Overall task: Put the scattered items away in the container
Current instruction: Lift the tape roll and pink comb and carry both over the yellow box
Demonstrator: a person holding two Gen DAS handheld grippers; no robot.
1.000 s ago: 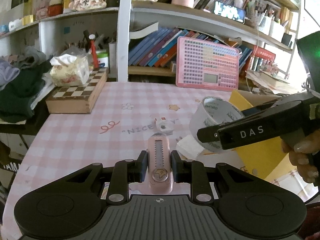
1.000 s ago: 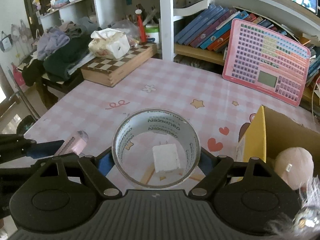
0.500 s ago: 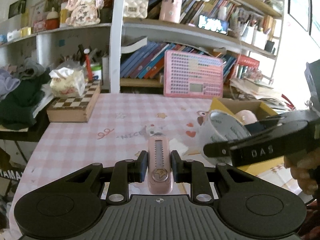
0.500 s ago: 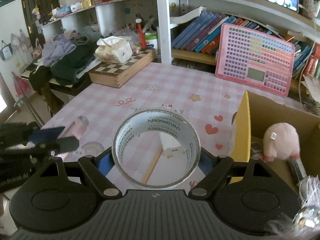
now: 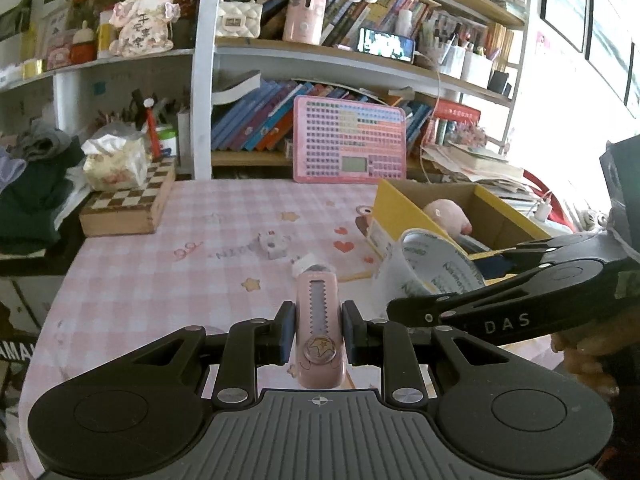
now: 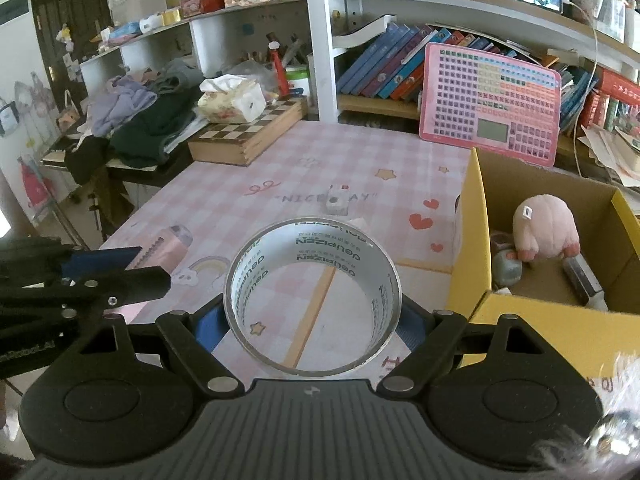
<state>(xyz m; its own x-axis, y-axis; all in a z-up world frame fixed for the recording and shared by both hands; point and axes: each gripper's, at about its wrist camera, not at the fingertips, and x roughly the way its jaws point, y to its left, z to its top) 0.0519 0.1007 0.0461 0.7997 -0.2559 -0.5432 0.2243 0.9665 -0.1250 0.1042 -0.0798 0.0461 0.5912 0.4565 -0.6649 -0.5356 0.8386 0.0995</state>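
Observation:
My left gripper is shut on a pink utility knife and holds it above the pink checked table. My right gripper is shut on a roll of clear tape, held above the table just left of the yellow cardboard box. The tape roll and right gripper show at the right of the left wrist view. The box holds a pink plush toy and other small items. A small white sharpener-like item lies on the table ahead.
A chessboard box with a tissue pack sits at the far left. A pink keyboard toy leans on the bookshelf behind. Clothes pile on a side table to the left. A white scrap lies mid-table.
Both grippers have risen and pulled back from the table with their loads. The box and its contents have come further into view on the right.

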